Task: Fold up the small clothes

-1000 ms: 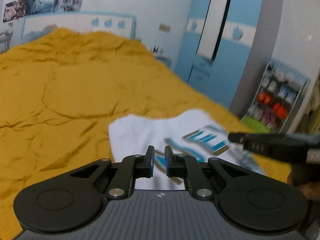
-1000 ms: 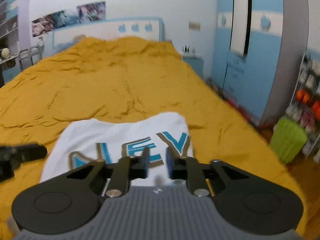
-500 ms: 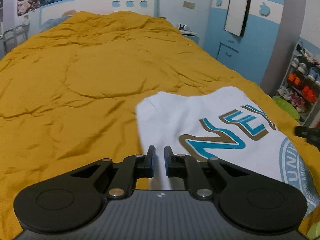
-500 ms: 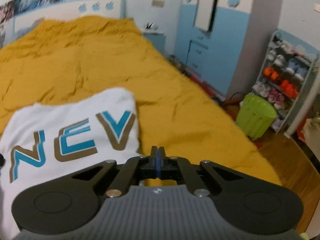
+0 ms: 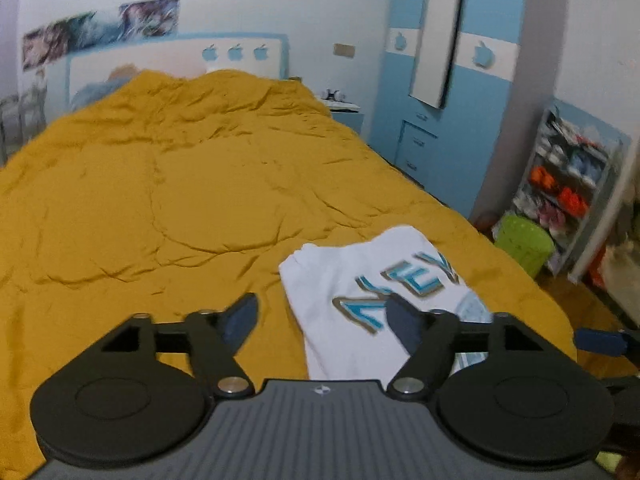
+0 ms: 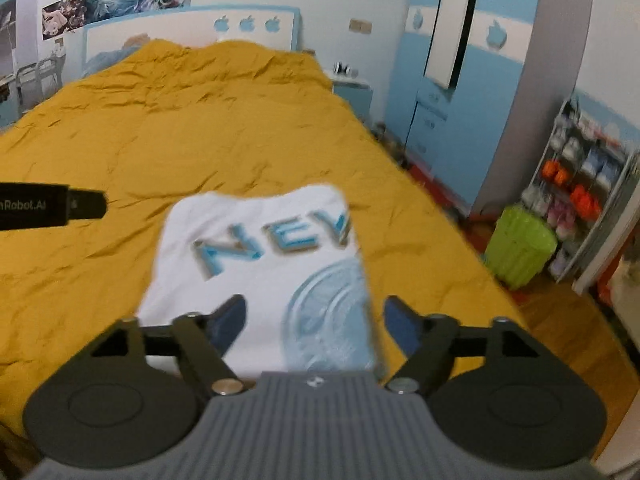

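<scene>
A folded white T-shirt [image 5: 352,276] [image 6: 260,264] with blue lettering and a pale round print lies flat on the mustard bedspread [image 5: 160,200] [image 6: 120,140] near the bed's right edge. My left gripper [image 5: 320,314] hovers above the shirt's left border, its jaws opening wide with nothing between them. My right gripper [image 6: 312,318] hangs over the shirt's near end, jaws also opening wide and holding nothing. A right fingertip [image 5: 600,340] pokes into the left wrist view at the right; the left gripper's body [image 6: 48,208] shows at the left of the right wrist view.
The bed's right edge drops to a wooden floor [image 6: 560,320] with a green bin [image 5: 524,244] [image 6: 520,252] and a shoe rack [image 6: 584,192]. A blue wardrobe [image 5: 440,80] and a nightstand [image 6: 352,88] line the right wall. The headboard [image 5: 176,56] stands at the far end.
Both grippers have gone from shut to wide open and pulled up and back from the shirt. The shirt now lies released on the bedspread, smaller in both views.
</scene>
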### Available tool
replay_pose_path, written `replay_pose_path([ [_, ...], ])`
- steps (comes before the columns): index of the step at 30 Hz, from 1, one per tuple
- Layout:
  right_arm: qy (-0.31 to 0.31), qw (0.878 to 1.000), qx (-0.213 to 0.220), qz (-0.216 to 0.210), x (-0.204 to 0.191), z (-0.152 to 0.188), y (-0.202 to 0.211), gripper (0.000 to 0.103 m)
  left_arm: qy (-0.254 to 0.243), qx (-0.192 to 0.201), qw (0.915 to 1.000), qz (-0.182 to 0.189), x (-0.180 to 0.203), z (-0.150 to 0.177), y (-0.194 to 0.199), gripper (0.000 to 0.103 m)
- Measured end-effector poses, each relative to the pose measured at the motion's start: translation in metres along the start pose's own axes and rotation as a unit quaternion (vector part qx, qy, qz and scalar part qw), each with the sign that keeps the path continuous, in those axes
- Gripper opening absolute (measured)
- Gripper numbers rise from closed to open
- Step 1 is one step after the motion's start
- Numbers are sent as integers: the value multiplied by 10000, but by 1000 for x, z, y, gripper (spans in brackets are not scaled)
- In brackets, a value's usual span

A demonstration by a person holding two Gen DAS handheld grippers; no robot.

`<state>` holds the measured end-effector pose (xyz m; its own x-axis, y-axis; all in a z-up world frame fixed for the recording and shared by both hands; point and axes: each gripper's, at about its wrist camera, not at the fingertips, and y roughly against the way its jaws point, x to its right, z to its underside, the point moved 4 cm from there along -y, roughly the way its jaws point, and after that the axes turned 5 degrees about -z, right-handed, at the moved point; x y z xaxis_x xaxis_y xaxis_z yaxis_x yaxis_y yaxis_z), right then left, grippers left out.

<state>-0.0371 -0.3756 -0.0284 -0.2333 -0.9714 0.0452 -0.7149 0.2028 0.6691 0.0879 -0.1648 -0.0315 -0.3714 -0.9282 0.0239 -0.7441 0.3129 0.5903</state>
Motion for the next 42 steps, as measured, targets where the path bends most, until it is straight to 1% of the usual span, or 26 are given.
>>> replay_pose_path([
  [3,-557,9978,-339,-112,-10,17,13,81,-191,-60,9998,23,1,9,18,88],
  [5,-681,9948,-687,-307,-18,29,17,81,-30,30,10000,-75,0,18,30,88],
  [7,-655,9934,-827,-459,-29,38,25,81,70,-22,10000,33,2,27,37,88],
  [9,-597,9922,-973,-498,-36,42,31,81,-39,-352,9990,274,9,36,38,87],
  [10,-608,9906,-1119,-491,-40,45,33,81,-139,-546,9978,349,13,40,36,87],
  [11,-651,9885,-1266,-513,-41,47,33,81,-259,-753,9961,380,18,44,32,86],
  [12,-707,9866,-1350,-578,-44,48,35,81,-224,-888,9953,331,20,45,30,83],
  [13,-692,9862,-1374,-605,-46,47,37,81,-202,-1057,9938,296,20,46,26,82],
  [15,-588,9873,-1410,-432,-45,48,39,81,-195,-1262,9913,309,21,47,21,81],
  [18,-692,9845,-1570,-375,-43,48,40,81,-313,-1417,9893,161,21,45,18,81],
  [22,-723,9823,-1696,-340,-41,44,40,81,-363,-1656,9855,104,25,44,14,79],
  [23,-735,9816,-1728,-339,-40,42,37,79,-369,-1737,9841,81,25,44,14,79],
  [24,-775,9806,-1763,-371,-38,41,36,72,-410,-1803,9827,78,27,42,11,78],
  [26,-841,9778,-1857,-474,-37,38,34,65,-411,-1960,9797,113,30,42,8,76],
  [27,-829,9775,-1876,-503,-37,37,34,64,-338,-2047,9781,161,30,41,8,74],
  [29,-788,9792,-1813,-453,-35,30,35,65,-234,-2072,9778,222,32,37,5,74],
  [31,-794,9803,-1768,-385,-31,25,33,65,-270,-2068,9778,195,36,31,2,74],
  [33,-817,9805,-1753,-363,-27,19,31,69,-292,-2128,9763,257,39,23,-4,72],
  [35,-845,9805,-1737,-356,-22,11,27,71,-203,-2257,9734,330,42,15,-13,72],
  [37,-876,9804,-1725,-365,-17,1,21,71,-125,-2253,9737,326,43,7,-19,72],
  [39,-868,9804,-1725,-382,-13,-9,14,82,-81,-2270,9733,336,45,-1,-26,72],
  [42,-899,9775,-1860,-426,-8,-22,2,82,-91,-2450,9688,355,46,-12,-42,72],
])
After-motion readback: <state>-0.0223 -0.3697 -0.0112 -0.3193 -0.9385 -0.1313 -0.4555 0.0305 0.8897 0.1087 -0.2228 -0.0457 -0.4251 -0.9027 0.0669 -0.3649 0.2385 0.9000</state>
